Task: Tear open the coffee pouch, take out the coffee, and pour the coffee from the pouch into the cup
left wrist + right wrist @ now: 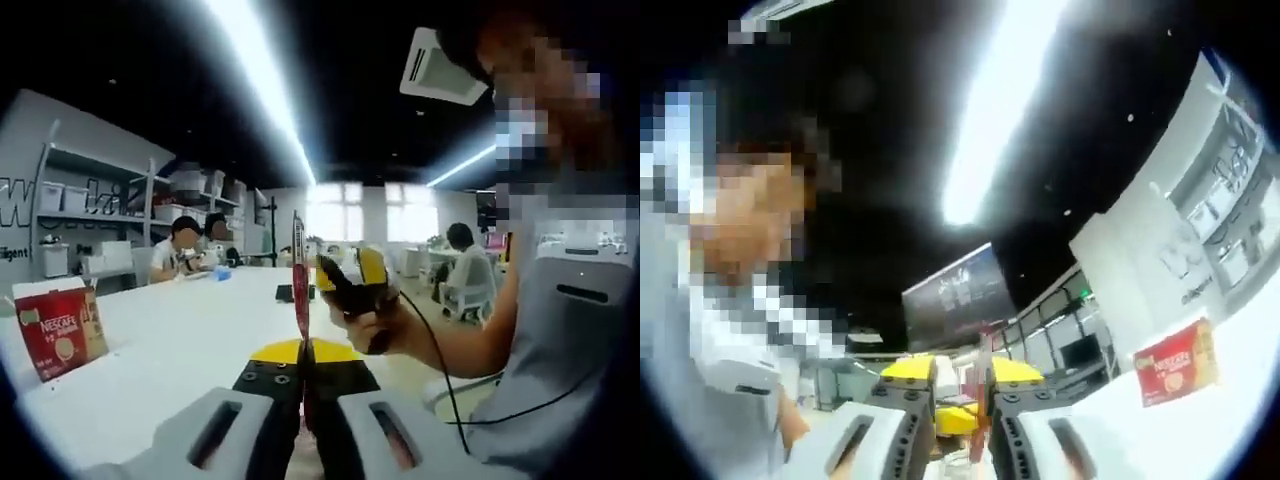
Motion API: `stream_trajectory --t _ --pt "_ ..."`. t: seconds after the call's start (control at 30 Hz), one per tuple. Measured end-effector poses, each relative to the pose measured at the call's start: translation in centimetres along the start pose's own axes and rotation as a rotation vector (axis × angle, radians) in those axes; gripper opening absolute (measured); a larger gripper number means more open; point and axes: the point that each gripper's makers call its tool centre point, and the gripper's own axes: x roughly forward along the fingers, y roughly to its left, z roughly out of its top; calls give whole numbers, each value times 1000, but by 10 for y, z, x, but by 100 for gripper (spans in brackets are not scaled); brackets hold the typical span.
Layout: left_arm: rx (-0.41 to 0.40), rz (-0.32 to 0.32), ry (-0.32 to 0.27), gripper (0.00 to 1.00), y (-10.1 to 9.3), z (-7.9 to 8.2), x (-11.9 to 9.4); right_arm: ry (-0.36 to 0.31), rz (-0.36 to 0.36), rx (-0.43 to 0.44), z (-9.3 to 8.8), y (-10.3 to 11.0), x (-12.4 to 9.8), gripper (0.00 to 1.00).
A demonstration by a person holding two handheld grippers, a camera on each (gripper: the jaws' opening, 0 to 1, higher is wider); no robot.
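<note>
My left gripper [301, 352] is shut on a thin red coffee sachet [299, 270], which stands upright and edge-on above its yellow tips. My right gripper [338, 278], held in a hand, comes in from the right, and its black and yellow jaws sit close beside the sachet's upper part. In the right gripper view the sachet [984, 365] shows as a narrow strip between the jaws of my right gripper [960, 372], close against the right-hand jaw. A gap shows between those jaws, so the gripper is open.
A red Nescafe box [60, 332] [1175, 366] stands on the white table [190, 340] to the left. The person's torso [560, 340] is close on the right. Seated people [185, 250] and shelves [90, 200] are at the far end.
</note>
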Motion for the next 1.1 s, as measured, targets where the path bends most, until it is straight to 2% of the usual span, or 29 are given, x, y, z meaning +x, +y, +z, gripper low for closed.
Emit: stream_trajectory --t 0.07,0.13,0.2,0.27,0.3,0.43,0.5,0.6,0.7,0.77,0.87,0.93,1.1 --pt "-2 -4 7 3 -1 -1 1 45 42 -43 -6 12 6 16" --pt "0 -16 14 3 -3 -3 2 100 11 -81 -11 9 11 13" --pt "5 -22 22 3 -6 -4 3 110 4 -75 -9 6 16 9" --pt "10 -23 27 3 -6 -4 2 110 -63 -91 -5 -7 16 17" --pt "13 -21 24 3 -6 -4 1 117 -73 -109 -4 -9 15 21" --pt "17 -29 22 3 -10 -2 -1 89 -163 -134 10 -28 7 21" --pt "24 -33 34 3 -12 -3 -1 123 -185 -152 9 -33 6 22" --pt "28 -31 42 3 -12 -3 -1 136 -164 -181 11 -27 9 23" --pt "24 -29 37 3 -11 -3 -1 132 -87 -156 10 -10 13 19" --pt "21 -30 37 3 -10 -3 -1 139 -61 -141 6 -6 13 20" --pt "22 -30 40 3 -11 -2 -1 164 -65 -144 0 -8 13 20" --pt "22 -31 40 3 -11 -1 -1 169 -44 -142 -2 -4 15 19" --pt "19 -33 49 3 -13 -2 -2 175 -83 -195 1 -11 20 7"
